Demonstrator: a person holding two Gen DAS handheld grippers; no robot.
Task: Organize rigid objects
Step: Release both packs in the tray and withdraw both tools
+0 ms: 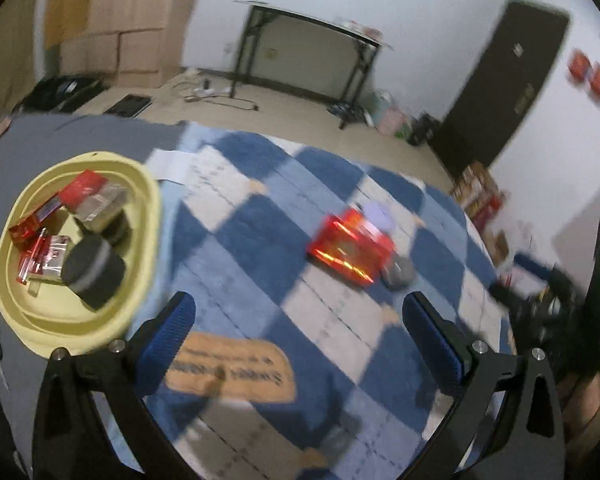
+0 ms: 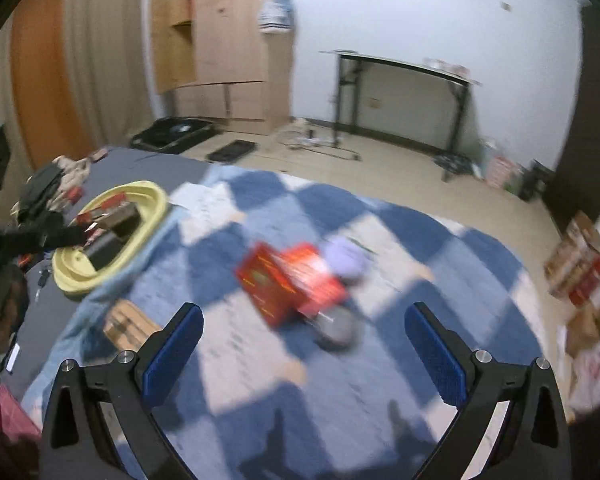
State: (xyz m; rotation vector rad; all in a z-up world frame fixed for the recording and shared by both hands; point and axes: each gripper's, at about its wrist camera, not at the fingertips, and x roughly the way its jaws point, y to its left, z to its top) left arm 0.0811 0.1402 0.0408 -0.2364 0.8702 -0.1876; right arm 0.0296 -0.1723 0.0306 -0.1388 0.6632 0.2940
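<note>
Blue-and-white checkered plush blanket (image 1: 260, 240) covers the bed in both wrist views, its pile soft and blurred by motion. Nearest, the left claw (image 1: 300, 332) stands wide with nothing between its two ribbed blue pads; the right claw (image 2: 304, 344) likewise gapes wide and bare. At 6 o'clock in the left view lies one tan label patch (image 1: 228, 368), its lettering unreadable. Toward 9 o'clock sits one pale yellow oval basin (image 1: 148, 216), smooth plastic, holding several red glossy packs, a clear boxy case and two dark cylinders; the exact count of packs is hard to make out. Near centre rest one red rectangular box (image 1: 350, 248), one grey disc (image 1: 398, 274) touching it, and one lilac round thing (image 2: 344, 258), smeared. Beyond, at 12 o'clock, stands one black-framed folding table (image 1: 312, 40).
</note>
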